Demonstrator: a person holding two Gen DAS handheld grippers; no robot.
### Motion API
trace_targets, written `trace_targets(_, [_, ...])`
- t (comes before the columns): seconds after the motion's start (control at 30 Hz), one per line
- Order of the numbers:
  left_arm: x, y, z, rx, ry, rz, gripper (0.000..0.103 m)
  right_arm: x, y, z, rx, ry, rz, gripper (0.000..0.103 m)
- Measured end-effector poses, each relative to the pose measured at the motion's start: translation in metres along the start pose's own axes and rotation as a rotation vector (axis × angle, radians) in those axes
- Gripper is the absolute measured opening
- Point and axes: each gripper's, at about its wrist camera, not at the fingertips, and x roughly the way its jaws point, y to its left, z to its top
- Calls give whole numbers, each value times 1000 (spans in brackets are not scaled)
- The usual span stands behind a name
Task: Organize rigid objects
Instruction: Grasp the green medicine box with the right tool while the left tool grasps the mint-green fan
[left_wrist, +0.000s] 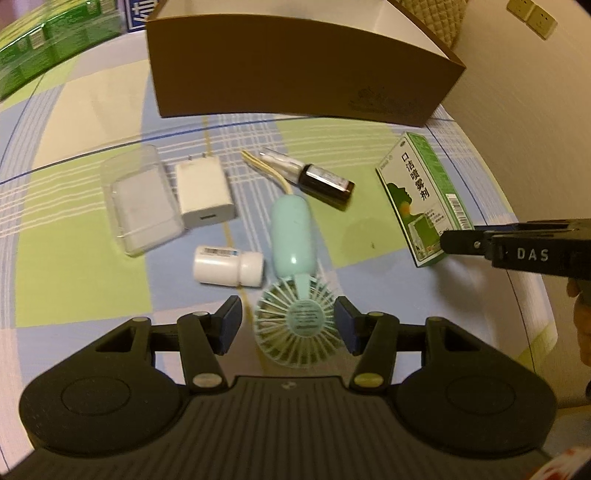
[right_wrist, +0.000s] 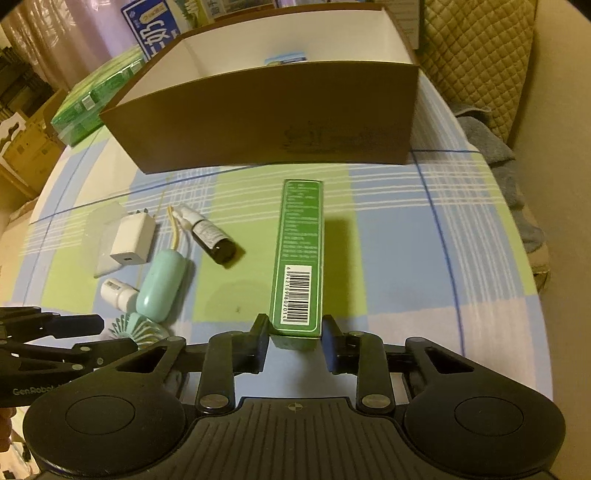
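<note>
A mint hand fan (left_wrist: 295, 266) lies on the checked tablecloth, its round head between the open fingers of my left gripper (left_wrist: 288, 325); the pads do not press it. My right gripper (right_wrist: 295, 339) has its jaws around the near end of a green spray box (right_wrist: 299, 254), with a small gap at each side. The box also shows in the left wrist view (left_wrist: 424, 199). A white charger (left_wrist: 203, 192), a white pill bottle (left_wrist: 227, 266), a dark spray bottle (left_wrist: 314, 177) and a clear plastic case (left_wrist: 142, 206) lie around the fan.
A large open brown cardboard box (right_wrist: 273, 122) stands at the back of the table; something blue-white lies inside it. Green packs (right_wrist: 96, 99) sit at the back left. The table's right edge (right_wrist: 532, 277) is close, with a quilted chair beyond.
</note>
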Motion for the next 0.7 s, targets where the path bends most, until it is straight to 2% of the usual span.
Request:
trace_targets(0.17, [10,-8,-1,26,11,11,61,-2,0,-4,-16,-10,3,27])
trace_targets(0.23, [15,-13,-2,45,16,24,61,0,1,-5,-18,-5,5,30])
trace_targets(0.3, [18,-19,-3,60,19,45,61,3,2,-5,-19,2,4,42])
trace_targets(0.43, [23,-23,-2,69,11,71,60,8,4,-4,-24,-5,7,45])
trace_targets(0.53, [26,-25,-2,74,7,83,60,12,5,-4,-40,-15,6,44])
trace_targets(0.57, [26,-24,-3,74,5,84,60,13,5,-4,-44,-13,-2,39])
trace_targets(0.6, [25,-25,-4,74,0,84,60,14,4,-4,-47,-8,-10,29])
trace_targets(0.7, [24,-24,-5,73,-9,83,60,11,1,-7,-68,-8,-16,27])
